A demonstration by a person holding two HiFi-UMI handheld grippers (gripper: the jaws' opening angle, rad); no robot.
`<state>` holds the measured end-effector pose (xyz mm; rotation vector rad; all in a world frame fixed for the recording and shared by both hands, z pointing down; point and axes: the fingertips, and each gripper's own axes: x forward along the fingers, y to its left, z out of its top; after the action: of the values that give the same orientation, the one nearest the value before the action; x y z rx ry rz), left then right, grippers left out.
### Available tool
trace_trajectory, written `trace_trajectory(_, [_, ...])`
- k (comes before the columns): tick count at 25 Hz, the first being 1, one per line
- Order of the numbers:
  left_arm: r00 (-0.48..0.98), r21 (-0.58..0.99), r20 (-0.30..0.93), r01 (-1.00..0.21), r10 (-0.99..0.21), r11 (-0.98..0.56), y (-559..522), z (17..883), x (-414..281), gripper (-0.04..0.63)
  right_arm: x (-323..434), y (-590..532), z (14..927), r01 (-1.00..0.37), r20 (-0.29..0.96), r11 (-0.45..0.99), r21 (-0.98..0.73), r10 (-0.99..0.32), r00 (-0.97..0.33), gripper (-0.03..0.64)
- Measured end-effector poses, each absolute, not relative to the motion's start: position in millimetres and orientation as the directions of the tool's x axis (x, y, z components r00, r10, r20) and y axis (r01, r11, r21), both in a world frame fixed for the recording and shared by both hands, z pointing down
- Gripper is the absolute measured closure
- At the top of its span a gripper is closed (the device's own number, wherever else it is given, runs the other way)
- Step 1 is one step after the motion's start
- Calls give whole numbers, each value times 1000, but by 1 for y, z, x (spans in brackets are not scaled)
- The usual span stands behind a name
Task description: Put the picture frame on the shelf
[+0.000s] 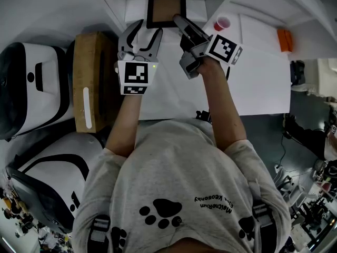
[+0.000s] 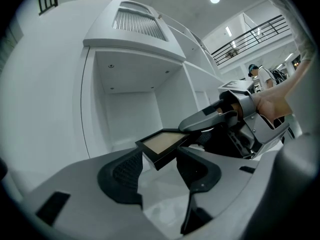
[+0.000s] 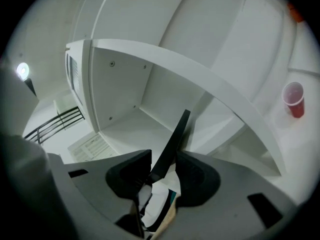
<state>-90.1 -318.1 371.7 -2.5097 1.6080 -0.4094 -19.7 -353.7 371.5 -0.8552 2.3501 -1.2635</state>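
Black picture frame (image 1: 166, 7) faces up, long axis into shelf (image 2: 127, 115).

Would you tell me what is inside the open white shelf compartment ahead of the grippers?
Only the dark rectangular picture frame with a brown panel, one edge between the right gripper's jaws. The white compartment's floor beneath the frame is covered.

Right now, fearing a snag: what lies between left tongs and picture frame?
Nothing; the left gripper view shows the picture frame corner at the left tongs' tips.
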Motion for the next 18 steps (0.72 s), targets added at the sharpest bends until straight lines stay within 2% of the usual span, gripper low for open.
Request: trace_trajectory(18, [391, -246, 161, -873, -906, -421, -321, 372, -86, 374, -28, -338, 377, -569, 157, 632, -526, -586, -795, 387])
